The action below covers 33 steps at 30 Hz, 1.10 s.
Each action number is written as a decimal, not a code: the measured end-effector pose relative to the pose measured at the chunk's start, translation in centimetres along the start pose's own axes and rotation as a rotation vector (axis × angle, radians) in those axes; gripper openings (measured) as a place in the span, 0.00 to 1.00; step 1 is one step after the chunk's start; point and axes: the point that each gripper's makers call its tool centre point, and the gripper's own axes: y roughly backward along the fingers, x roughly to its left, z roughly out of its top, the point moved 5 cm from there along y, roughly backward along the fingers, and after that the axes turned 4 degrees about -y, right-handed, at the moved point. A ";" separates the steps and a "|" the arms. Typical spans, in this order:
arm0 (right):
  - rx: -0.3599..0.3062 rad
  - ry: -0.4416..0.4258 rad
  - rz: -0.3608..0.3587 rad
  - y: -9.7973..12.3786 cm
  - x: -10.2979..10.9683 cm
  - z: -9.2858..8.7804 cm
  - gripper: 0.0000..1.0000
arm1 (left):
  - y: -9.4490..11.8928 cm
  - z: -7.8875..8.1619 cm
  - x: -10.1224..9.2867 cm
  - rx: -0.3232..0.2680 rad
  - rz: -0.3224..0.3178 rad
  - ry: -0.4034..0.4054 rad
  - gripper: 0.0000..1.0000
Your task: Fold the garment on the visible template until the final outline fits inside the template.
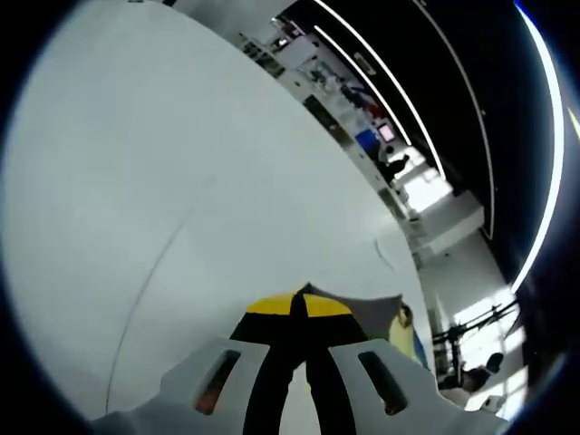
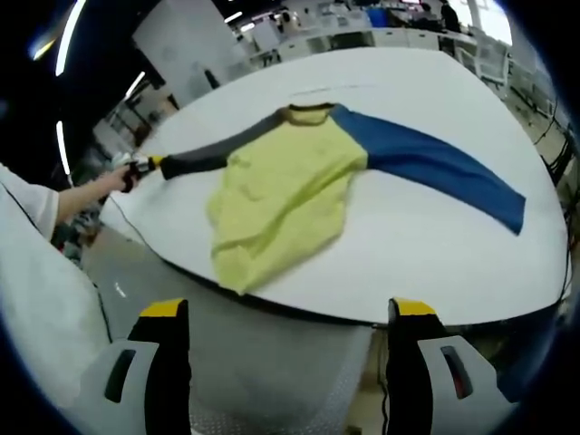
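A long-sleeved garment (image 2: 285, 195) lies on the white table (image 2: 426, 263); its yellow body is rumpled. Its blue sleeve (image 2: 444, 168) is stretched out flat to the right. The grey sleeve (image 2: 213, 154) is pulled out to the left, past the table's edge, with my left gripper (image 2: 138, 169) at its cuff. In the left gripper view the left gripper (image 1: 304, 304) has its yellow-tipped jaws closed together, with grey sleeve cloth (image 1: 373, 313) just past the tips. My right gripper (image 2: 288, 313) is open and holds nothing, hanging off the table's near edge below the garment's hem.
A thin dark line (image 1: 149, 281) curves across the white tabletop (image 1: 181, 181). A person's forearm (image 2: 77, 199) and white clothing (image 2: 36, 299) are at the left. Shelves and workstations (image 1: 353, 100) stand beyond the table, and grey floor (image 2: 272, 372) lies below its near edge.
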 end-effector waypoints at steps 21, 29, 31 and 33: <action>0.016 0.003 -0.001 -0.4 0.1 0.3 0.90 | -0.6 -0.6 1.0 0.014 0.016 0.018 0.00; 0.024 0.005 0.001 -0.6 0.3 0.4 0.90 | -0.4 -1.2 0.5 0.017 0.019 0.021 0.00; 0.025 0.004 0.002 -0.6 0.3 0.4 0.90 | -0.5 -1.2 0.7 0.019 0.023 0.023 0.00; 0.026 0.005 0.001 -0.6 0.3 0.4 0.90 | -0.5 -1.3 0.8 0.020 0.023 0.023 0.00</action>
